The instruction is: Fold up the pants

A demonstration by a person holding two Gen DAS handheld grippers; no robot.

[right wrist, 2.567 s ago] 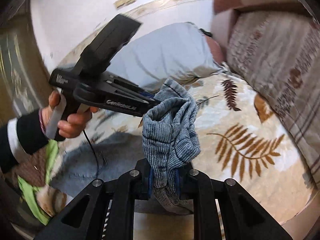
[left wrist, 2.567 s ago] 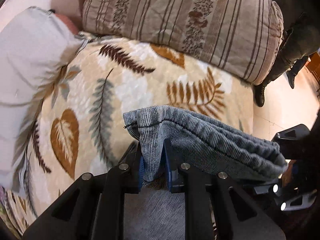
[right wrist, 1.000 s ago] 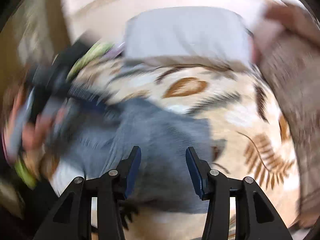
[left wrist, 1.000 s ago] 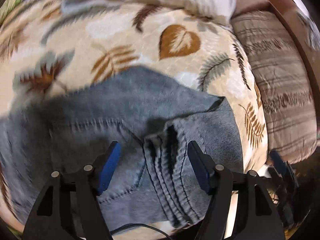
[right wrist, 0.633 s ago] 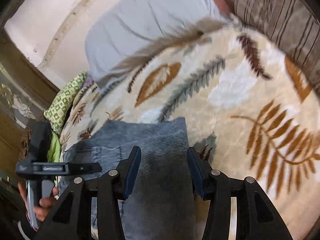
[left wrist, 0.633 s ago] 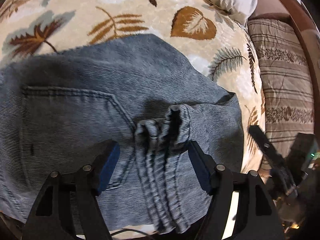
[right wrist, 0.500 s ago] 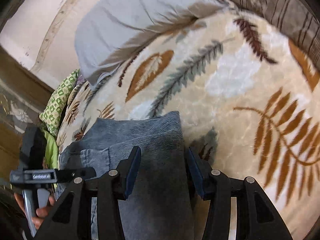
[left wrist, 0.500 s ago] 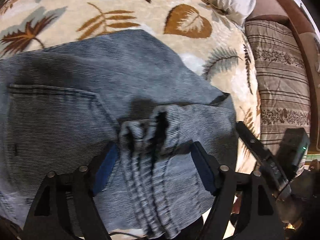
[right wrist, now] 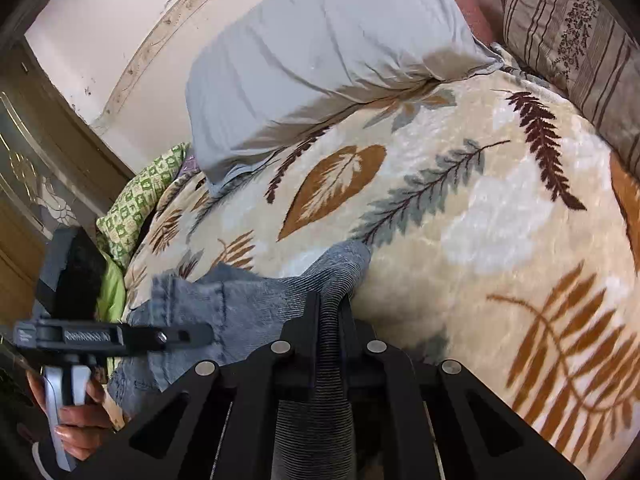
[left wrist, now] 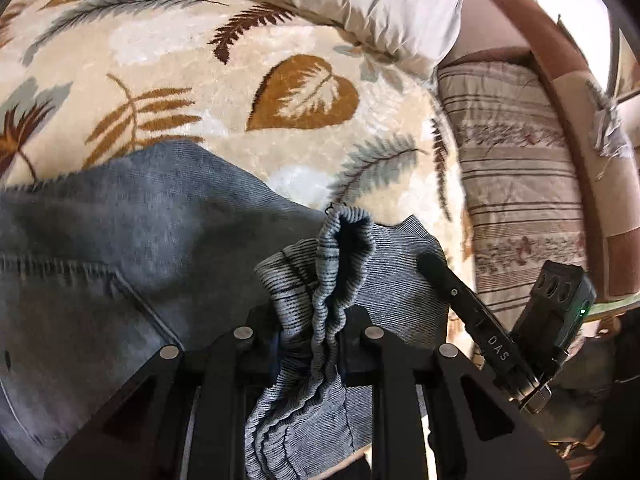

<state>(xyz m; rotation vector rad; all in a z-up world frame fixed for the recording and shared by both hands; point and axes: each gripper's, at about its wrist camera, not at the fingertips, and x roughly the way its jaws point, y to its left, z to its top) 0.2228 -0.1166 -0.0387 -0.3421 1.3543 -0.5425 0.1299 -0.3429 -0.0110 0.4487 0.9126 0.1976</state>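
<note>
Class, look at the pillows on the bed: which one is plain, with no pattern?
The grey pillow at the head; the pillow beside it is striped.

A cream blanket (right wrist: 480, 240) printed with brown and grey-blue leaves covers the bed. At its far side lies a pale grey pillow (right wrist: 320, 60). To the right a striped beige cushion (left wrist: 516, 184) touches the blanket's edge. At far left a green patterned cloth (right wrist: 140, 200) peeks out beside a wooden door (right wrist: 36, 152).

Grey-blue ribbed pants (left wrist: 132, 240) lie on a cream blanket (left wrist: 224, 92) patterned with brown leaves.
</note>
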